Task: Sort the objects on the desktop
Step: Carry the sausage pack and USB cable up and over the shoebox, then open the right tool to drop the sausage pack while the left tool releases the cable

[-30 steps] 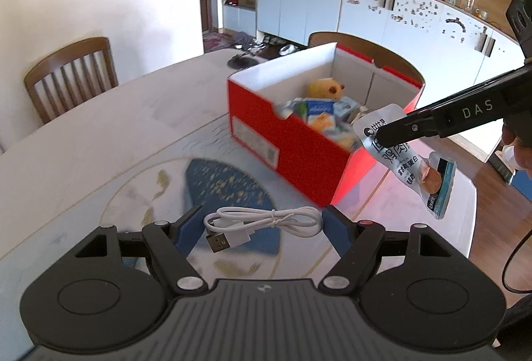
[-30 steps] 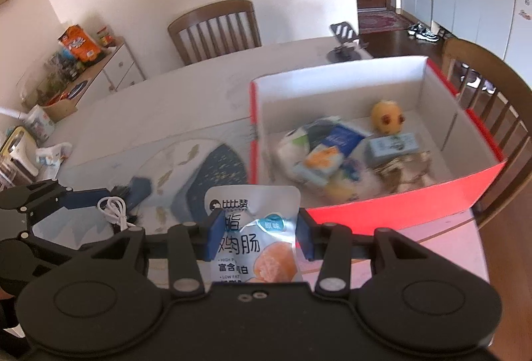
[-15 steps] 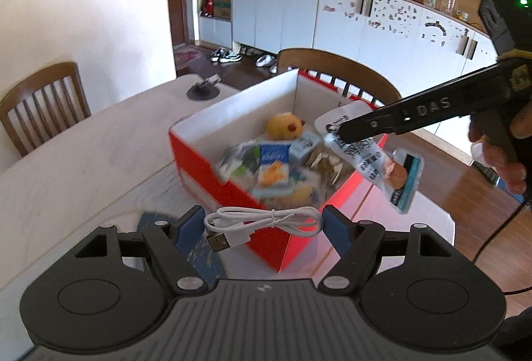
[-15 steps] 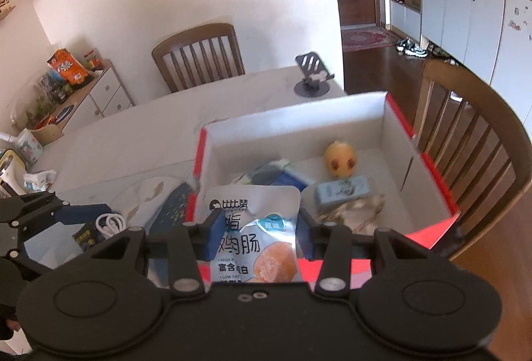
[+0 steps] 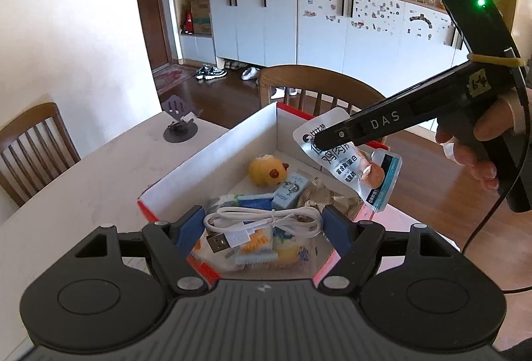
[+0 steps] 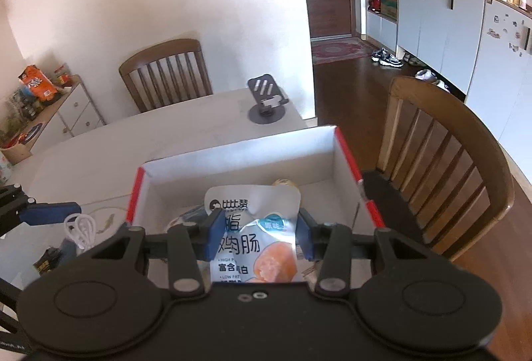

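Left gripper [image 5: 262, 224] clamps a coiled white cable [image 5: 266, 221]. Right gripper [image 6: 259, 236] pinches a glossy foil pouch [image 6: 257, 238] above the red cardboard box [image 6: 239, 158], frame centre.

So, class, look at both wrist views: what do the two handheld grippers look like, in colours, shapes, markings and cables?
Both are matte black, with two round discs at the base and blue pads on the fingers. The left gripper shows these close up. The right gripper is built alike; seen from the side, it has "DAS" in pale letters on its finger, a green light, a yellow rubber band, a handwritten label and a black cable trailing below.
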Demonstrator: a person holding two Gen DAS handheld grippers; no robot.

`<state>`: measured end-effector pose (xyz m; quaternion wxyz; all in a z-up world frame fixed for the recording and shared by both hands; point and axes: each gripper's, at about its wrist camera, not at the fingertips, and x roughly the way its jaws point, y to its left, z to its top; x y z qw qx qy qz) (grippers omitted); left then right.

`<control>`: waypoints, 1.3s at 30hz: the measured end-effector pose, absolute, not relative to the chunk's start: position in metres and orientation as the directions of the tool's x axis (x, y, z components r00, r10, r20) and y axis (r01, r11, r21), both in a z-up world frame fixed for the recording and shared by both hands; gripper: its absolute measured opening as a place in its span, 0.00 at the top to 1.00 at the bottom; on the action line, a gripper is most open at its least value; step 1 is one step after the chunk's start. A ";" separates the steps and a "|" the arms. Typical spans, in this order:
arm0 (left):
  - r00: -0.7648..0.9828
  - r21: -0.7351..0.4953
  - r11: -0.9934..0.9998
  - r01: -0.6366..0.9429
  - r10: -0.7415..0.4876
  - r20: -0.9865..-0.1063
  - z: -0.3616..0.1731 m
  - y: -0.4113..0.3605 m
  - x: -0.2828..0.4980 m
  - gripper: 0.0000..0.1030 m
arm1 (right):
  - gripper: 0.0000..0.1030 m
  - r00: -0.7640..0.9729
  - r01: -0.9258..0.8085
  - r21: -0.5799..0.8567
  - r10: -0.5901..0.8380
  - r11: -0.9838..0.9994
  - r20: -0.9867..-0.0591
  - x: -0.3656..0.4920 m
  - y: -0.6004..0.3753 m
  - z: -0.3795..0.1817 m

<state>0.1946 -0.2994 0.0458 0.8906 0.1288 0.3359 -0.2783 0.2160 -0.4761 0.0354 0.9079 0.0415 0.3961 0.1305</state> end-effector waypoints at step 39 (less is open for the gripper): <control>0.419 0.009 0.741 0.672 -0.370 -0.830 -0.034 -0.376 0.274 0.26 | 0.57 0.512 -0.194 0.152 0.233 0.969 -0.827 0.284 -0.483 -0.046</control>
